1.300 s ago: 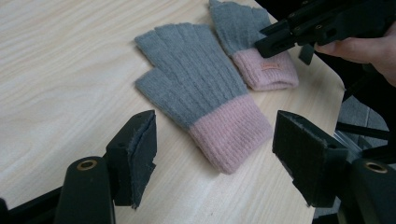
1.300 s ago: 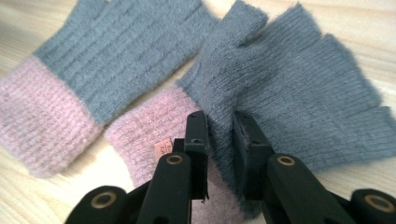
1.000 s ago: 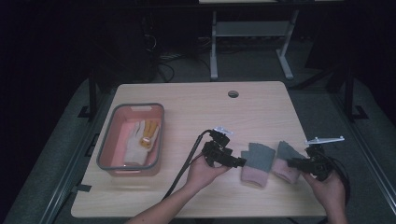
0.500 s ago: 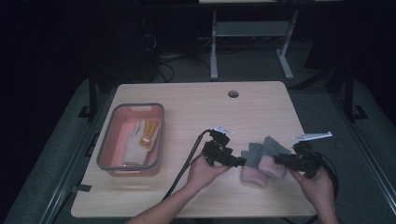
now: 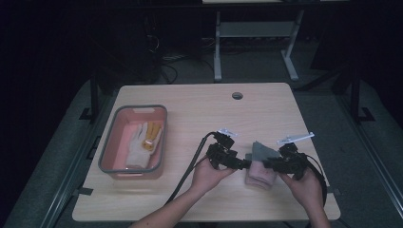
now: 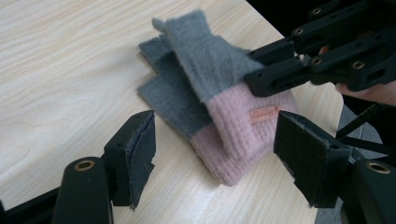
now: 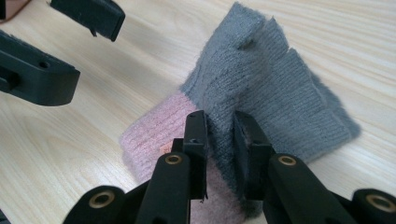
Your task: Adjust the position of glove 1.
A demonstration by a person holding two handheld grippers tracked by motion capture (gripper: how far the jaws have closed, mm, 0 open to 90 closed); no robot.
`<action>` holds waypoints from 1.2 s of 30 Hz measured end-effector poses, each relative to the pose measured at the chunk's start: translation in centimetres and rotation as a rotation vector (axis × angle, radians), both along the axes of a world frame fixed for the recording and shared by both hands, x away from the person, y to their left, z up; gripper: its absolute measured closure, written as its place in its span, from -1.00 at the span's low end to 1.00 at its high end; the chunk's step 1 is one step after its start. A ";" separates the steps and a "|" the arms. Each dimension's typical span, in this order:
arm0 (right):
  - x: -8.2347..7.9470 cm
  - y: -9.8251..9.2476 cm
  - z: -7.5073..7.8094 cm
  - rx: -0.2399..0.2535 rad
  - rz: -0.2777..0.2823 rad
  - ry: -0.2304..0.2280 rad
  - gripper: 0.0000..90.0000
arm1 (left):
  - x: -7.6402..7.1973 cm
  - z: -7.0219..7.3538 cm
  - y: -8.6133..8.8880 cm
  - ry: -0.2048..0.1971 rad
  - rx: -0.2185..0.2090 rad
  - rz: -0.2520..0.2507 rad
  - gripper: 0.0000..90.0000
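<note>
Moving in from the table's right edge, the right gripper [image 7: 219, 140] now pinches a fold of the grey-and-pink glove [image 5: 260, 164] and lifts its grey end. Beside it, the left gripper [image 6: 215, 154] gapes wide, holding nothing, near the table [image 5: 199, 109] front.

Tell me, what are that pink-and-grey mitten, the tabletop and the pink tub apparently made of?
The mitten looks like fuzzy knitted wool or acrylic: ribbed pink cuff, brushed grey upper. The tabletop appears to be matte pale wood-grain laminate, though it may be real wood. The tub seems smooth moulded plastic, pink with a grey rim.
</note>
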State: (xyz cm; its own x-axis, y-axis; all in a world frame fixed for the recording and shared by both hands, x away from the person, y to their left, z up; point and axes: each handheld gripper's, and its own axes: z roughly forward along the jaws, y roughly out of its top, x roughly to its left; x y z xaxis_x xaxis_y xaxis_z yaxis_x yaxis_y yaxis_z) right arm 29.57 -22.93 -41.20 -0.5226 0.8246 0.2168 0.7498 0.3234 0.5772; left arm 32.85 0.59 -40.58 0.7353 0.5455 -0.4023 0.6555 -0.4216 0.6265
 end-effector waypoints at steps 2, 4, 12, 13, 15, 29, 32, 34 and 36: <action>0.2 0.3 -0.3 -0.016 0.011 0.007 0.69 | 0.0 0.0 0.0 0.000 0.000 0.001 -0.34; 0.3 0.5 -0.6 -0.018 0.017 0.010 0.68 | -0.1 -0.1 -0.1 0.003 -0.007 0.000 -0.34; 0.6 0.6 -1.6 -0.020 0.020 0.038 0.58 | -0.1 -0.2 -0.2 0.006 -0.001 -0.005 -0.34; 0.7 0.6 -1.8 -0.018 0.024 0.037 0.54 | -0.1 -0.2 -0.3 0.007 -0.004 -0.006 -0.34; 0.7 0.6 -1.9 -0.033 0.019 0.030 0.49 | -0.2 -0.4 -0.4 0.010 -0.002 -0.014 -0.34; 0.4 -0.1 -2.1 -0.007 -0.012 0.030 0.62 | -0.4 -2.2 -1.5 0.056 0.023 -0.029 -0.28; 0.5 0.0 -2.5 -0.007 -0.010 0.033 0.63 | -0.4 -2.4 -1.6 0.062 0.025 -0.029 -0.27; 0.5 -0.1 -2.5 -0.001 -0.017 0.044 0.63 | -0.4 -2.6 -1.7 0.069 0.025 -0.027 -0.26; 0.5 -0.3 -2.6 0.008 -0.020 0.044 0.58 | -0.4 -2.7 -1.8 0.077 0.027 -0.024 -0.25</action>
State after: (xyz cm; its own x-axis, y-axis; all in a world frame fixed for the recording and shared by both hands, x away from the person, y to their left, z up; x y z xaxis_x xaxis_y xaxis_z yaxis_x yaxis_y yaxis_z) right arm 30.09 -23.22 -43.76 -0.4960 0.8327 0.2462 0.7810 0.3039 0.5457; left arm 32.47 -1.22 -43.31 0.7160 0.5390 -0.4436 0.6905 -0.4538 0.5632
